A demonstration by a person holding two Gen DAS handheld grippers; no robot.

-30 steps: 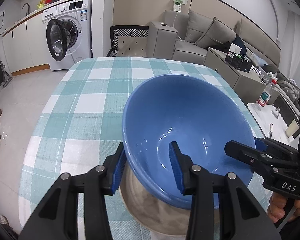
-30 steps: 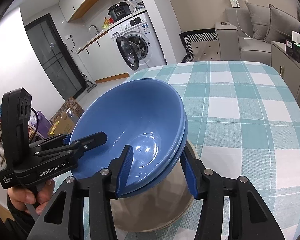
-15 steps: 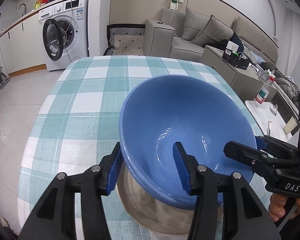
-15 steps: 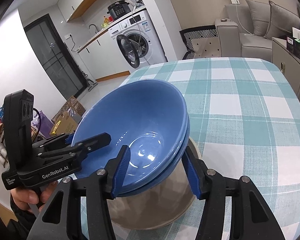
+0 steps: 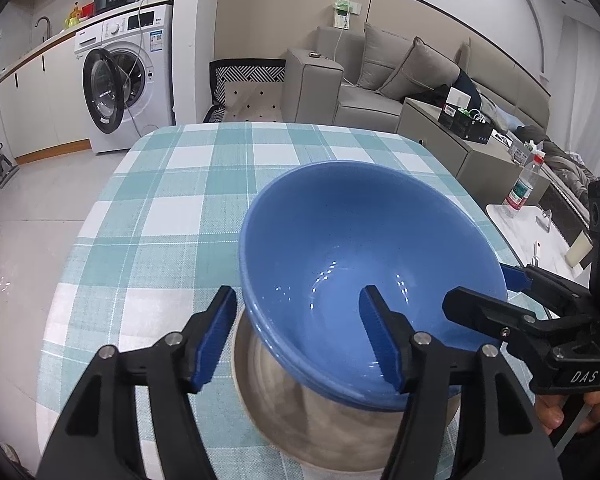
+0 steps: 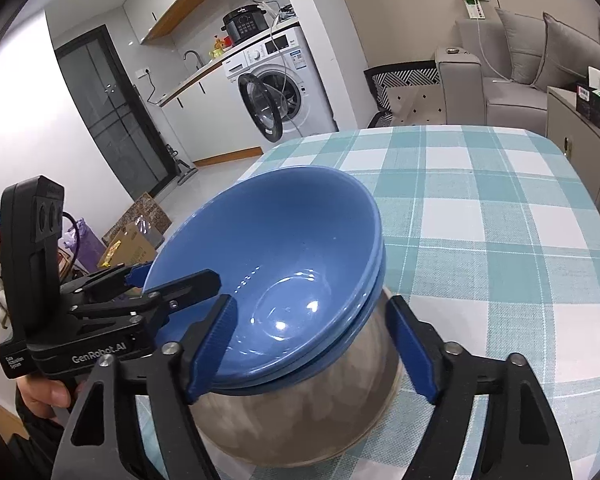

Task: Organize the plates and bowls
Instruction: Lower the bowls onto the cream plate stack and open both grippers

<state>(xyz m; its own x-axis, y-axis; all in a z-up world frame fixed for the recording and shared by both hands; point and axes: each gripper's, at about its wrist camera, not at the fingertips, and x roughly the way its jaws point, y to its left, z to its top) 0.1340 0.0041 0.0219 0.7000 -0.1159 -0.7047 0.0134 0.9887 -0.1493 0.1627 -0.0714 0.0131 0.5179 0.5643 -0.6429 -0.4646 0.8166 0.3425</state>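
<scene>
A blue bowl (image 5: pixel 360 248) sits nested in a second blue bowl, tilted, on top of a steel bowl (image 5: pixel 316 416) on the checked tablecloth (image 5: pixel 160 208). The stack also shows in the right wrist view: blue bowl (image 6: pixel 276 256), steel bowl (image 6: pixel 300 412). My left gripper (image 5: pixel 298 340) is open, its fingers straddling the near rim without pressing it. My right gripper (image 6: pixel 312 348) is open, its fingers on either side of the rim, apart from it. Each gripper shows in the other's view, the right one (image 5: pixel 496 296) and the left one (image 6: pixel 172 276).
The table's far edge (image 5: pixel 260 126) faces a washing machine (image 5: pixel 128 80) and a grey sofa (image 5: pixel 380 80). A low cabinet (image 5: pixel 452 140) and a white side table with a bottle (image 5: pixel 520 188) stand to the right. Cardboard boxes (image 6: pixel 136 232) lie on the floor at left.
Both grippers have opened wider and let go of the blue bowls' rim, and both have backed off a little. The bowl stack rests on the steel bowl.
</scene>
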